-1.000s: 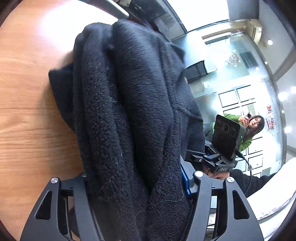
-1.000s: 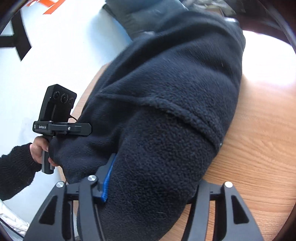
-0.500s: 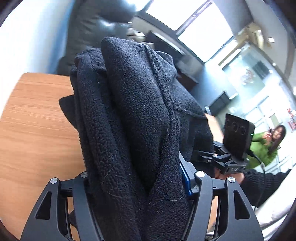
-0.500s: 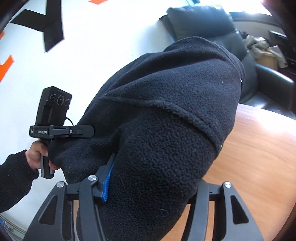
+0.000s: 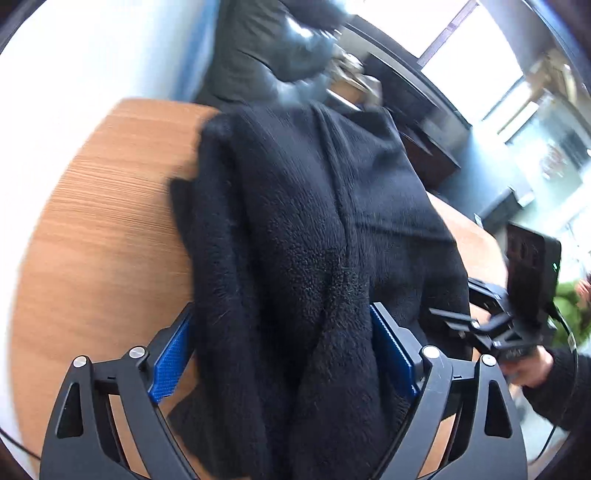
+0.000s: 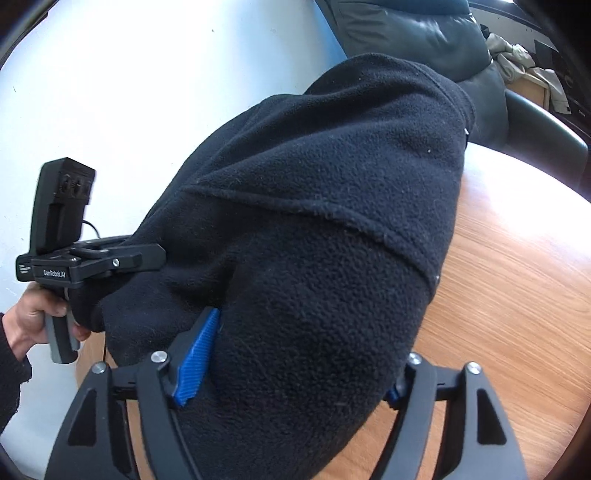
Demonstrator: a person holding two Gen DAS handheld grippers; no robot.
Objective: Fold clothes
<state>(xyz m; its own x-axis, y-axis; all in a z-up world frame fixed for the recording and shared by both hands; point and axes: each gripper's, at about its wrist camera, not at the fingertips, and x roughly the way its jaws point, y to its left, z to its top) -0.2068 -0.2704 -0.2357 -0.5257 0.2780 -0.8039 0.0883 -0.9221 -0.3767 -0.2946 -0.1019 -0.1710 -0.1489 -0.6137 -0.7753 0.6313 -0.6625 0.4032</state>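
Note:
A black fleece garment (image 5: 314, 229) hangs bunched between both grippers above a round wooden table (image 5: 92, 258). My left gripper (image 5: 280, 354) has its blue pads pressed on a thick fold of the fleece. My right gripper (image 6: 295, 354) is shut on another thick part of the same fleece (image 6: 332, 221). The right gripper shows at the right of the left wrist view (image 5: 517, 295), and the left gripper at the left of the right wrist view (image 6: 74, 240). The fleece hides the fingertips of both.
A dark leather armchair (image 6: 424, 33) stands beyond the table's (image 6: 517, 277) far edge. A white wall (image 6: 129, 92) is to the left. Windows and dark furniture (image 5: 424, 110) lie at the back. A person in green (image 5: 576, 299) stands far right.
Both grippers have tilted and moved toward the table with the fleece; more tabletop shows in both views. The left view is blurred by motion. Both grips stay the same.

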